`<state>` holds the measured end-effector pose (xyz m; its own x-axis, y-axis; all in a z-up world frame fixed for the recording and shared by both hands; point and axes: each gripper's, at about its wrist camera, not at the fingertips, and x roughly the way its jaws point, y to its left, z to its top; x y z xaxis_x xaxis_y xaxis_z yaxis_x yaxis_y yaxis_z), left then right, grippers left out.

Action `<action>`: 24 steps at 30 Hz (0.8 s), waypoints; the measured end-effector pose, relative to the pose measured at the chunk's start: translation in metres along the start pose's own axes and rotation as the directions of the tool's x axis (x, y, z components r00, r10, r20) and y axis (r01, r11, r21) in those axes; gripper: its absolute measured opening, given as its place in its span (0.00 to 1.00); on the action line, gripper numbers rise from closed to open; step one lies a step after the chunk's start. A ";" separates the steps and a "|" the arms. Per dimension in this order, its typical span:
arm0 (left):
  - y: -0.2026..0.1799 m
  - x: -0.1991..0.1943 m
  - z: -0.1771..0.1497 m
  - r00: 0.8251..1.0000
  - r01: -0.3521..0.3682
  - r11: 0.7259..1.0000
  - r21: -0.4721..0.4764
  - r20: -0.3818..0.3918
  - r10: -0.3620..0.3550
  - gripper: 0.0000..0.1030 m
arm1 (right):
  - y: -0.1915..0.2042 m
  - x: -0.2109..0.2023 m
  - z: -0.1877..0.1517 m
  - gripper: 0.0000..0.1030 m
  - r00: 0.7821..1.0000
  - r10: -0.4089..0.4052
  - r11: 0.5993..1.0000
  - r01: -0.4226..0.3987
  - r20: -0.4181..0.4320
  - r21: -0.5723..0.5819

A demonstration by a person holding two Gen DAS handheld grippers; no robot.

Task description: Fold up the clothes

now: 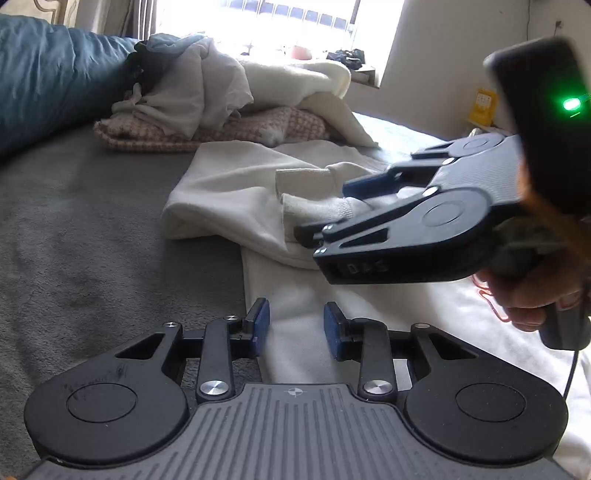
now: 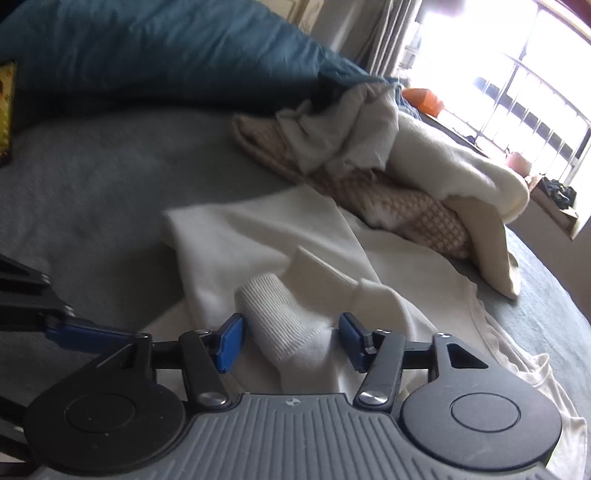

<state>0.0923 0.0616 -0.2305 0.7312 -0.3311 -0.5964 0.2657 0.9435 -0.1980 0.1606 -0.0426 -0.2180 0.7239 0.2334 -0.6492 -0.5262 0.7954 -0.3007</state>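
Note:
A cream sweatshirt lies spread on the grey bed sheet, one sleeve folded in across it. In the right wrist view, the sleeve's ribbed cuff lies between the blue pads of my right gripper. The jaws stand apart and the pads do not press on the cuff. The left wrist view shows that same right gripper from the side, over the cuff. My left gripper hovers open over the lower part of the garment, with nothing pinched. One of its blue pads shows at the left edge of the right wrist view.
A heap of unfolded clothes lies on a checked beige item behind the sweatshirt. A teal duvet runs along the far left. A bright window stands behind. A person's hand grips the right gripper's handle.

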 end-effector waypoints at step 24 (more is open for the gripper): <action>0.003 0.025 0.019 0.991 -0.128 0.992 0.015 0.029 0.128 0.33 | -0.205 -0.083 -0.070 0.14 0.955 -0.248 0.556 0.003 0.163 0.831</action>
<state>0.1233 0.0565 -0.2309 0.7772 -0.2078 -0.5940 0.1790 0.9779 -0.1080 0.1774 -0.2640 -0.1511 0.8944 0.1167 -0.4317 0.0803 0.9077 0.4119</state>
